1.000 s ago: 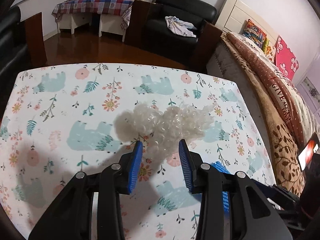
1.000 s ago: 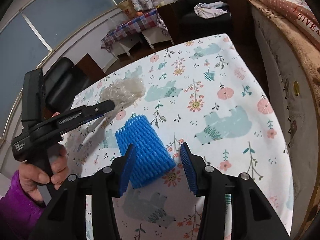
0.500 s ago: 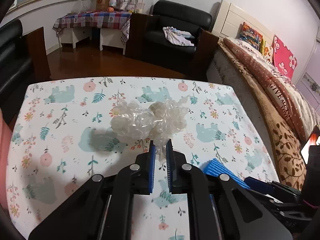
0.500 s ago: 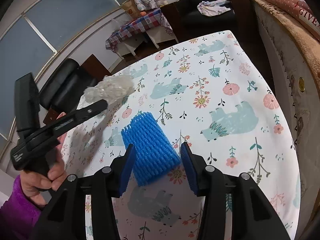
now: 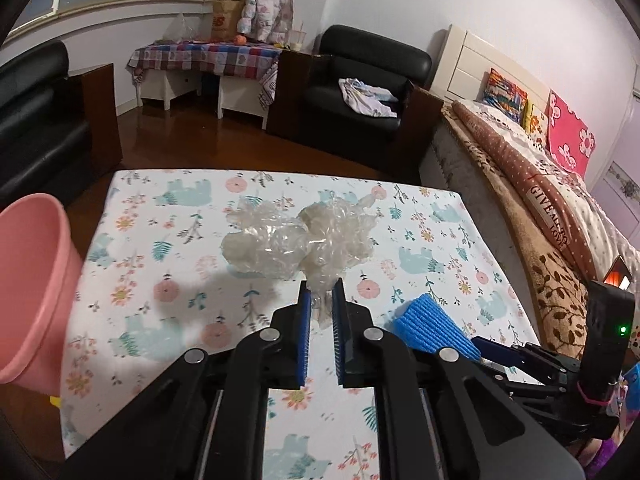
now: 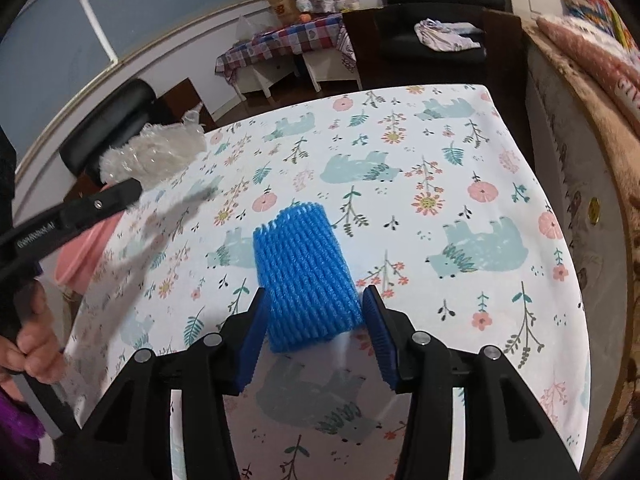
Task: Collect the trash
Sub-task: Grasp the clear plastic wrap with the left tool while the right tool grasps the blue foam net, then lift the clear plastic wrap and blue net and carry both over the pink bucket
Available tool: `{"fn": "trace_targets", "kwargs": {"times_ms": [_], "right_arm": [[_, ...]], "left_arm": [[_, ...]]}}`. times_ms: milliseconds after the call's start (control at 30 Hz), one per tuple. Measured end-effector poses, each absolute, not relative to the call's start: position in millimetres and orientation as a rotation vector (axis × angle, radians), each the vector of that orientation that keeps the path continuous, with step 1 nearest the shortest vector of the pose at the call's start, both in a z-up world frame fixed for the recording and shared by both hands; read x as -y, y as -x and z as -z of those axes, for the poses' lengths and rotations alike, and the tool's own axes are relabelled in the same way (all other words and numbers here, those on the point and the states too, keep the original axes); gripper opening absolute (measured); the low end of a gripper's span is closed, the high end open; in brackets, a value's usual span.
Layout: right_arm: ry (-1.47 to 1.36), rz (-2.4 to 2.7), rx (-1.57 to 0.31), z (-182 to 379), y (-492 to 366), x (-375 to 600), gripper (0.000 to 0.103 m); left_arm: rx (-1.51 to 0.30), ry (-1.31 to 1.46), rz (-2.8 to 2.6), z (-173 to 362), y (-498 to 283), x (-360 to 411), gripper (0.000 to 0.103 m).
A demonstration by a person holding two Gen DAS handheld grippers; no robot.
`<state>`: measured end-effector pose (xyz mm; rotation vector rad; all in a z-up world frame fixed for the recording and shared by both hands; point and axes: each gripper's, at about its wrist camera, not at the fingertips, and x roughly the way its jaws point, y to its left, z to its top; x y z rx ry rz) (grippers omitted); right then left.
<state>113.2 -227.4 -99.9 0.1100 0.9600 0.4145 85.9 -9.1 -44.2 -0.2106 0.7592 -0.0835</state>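
The left gripper [image 5: 321, 300] is pinching the near tail of a crumpled wad of clear bubble wrap [image 5: 296, 240]; its blue pads are drawn close with the film squeezed between them. The rest of the wad bulges out beyond the fingertips, held above the white tablecloth printed with bears and flowers [image 5: 160, 240] and casting a shadow on it. A pink plastic bin [image 5: 32, 288] stands off the table's left edge, to the left of this gripper.

The right gripper [image 6: 314, 312] has its jaws spread, one on each side of the near end of a blue foam-net fruit sleeve [image 6: 304, 268] lying on the cloth. The left pad sits just beside the sleeve; I cannot tell whether it touches. The right pad stands a little apart. A hand [image 6: 30, 344] grips the other tool's handle at far left.
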Motion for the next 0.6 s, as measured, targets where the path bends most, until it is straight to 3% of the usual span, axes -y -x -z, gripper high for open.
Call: {"fn": "trace_targets", "kwargs": {"times_ms": [300, 600], "right_arm": [[-0.063, -0.398, -0.971, 102.3, -109.1, 213.1, 0.020], [-0.064, -0.380, -0.921, 92.8, -100.2, 205.9, 0.015]], "left_arm": [[-0.733, 0.221, 0.074, 39.2, -69.2, -7.5, 0.009], [-0.706, 0.225, 0.059, 36.3, -52.3, -22.7, 0.009]]}}
